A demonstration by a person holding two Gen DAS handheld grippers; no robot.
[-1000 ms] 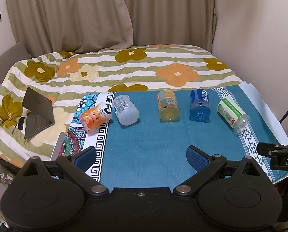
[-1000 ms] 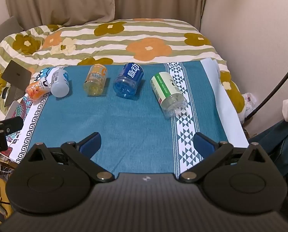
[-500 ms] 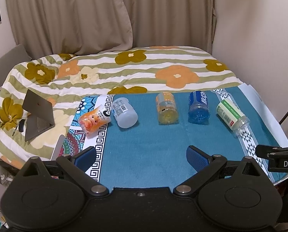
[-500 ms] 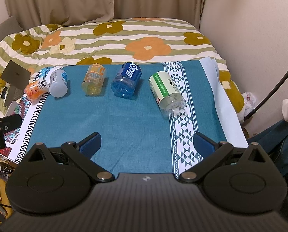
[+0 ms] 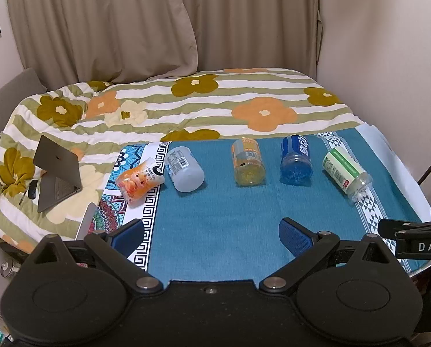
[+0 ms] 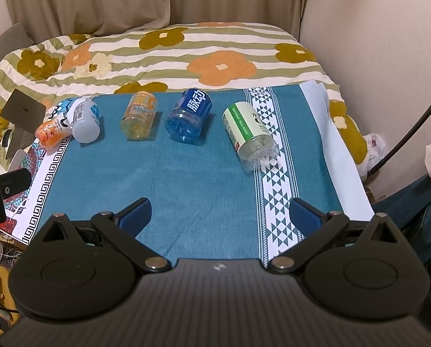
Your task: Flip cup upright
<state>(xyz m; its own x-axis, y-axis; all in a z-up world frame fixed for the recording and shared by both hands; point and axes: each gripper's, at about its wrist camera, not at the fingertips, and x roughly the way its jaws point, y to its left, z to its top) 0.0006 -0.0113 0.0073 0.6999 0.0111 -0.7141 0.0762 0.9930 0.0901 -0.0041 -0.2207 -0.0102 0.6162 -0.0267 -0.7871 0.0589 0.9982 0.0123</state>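
Several cut-bottle cups lie on their sides in a row on the blue cloth (image 5: pixel 215 219): an orange cartoon cup (image 5: pixel 139 180) (image 6: pixel 53 130), a frosted white cup (image 5: pixel 185 169) (image 6: pixel 85 122), a yellow-orange cup (image 5: pixel 247 162) (image 6: pixel 139 115), a blue cup (image 5: pixel 296 160) (image 6: pixel 190 117) and a green-and-white cup (image 5: pixel 347 170) (image 6: pixel 248 131). My left gripper (image 5: pixel 211 235) is open and empty, well short of the row. My right gripper (image 6: pixel 219 213) is open and empty, also near the front edge.
The cloth lies on a table set against a bed with a flowered striped quilt (image 5: pixel 215 107). A half-open laptop (image 5: pixel 56 173) sits on the quilt at left. A wall (image 6: pixel 388 43) stands close on the right. Curtains (image 5: pixel 157 23) hang behind.
Both grippers have drawn back and up a little, so the cups look slightly farther away. The cups have not moved. Both grippers stay open.
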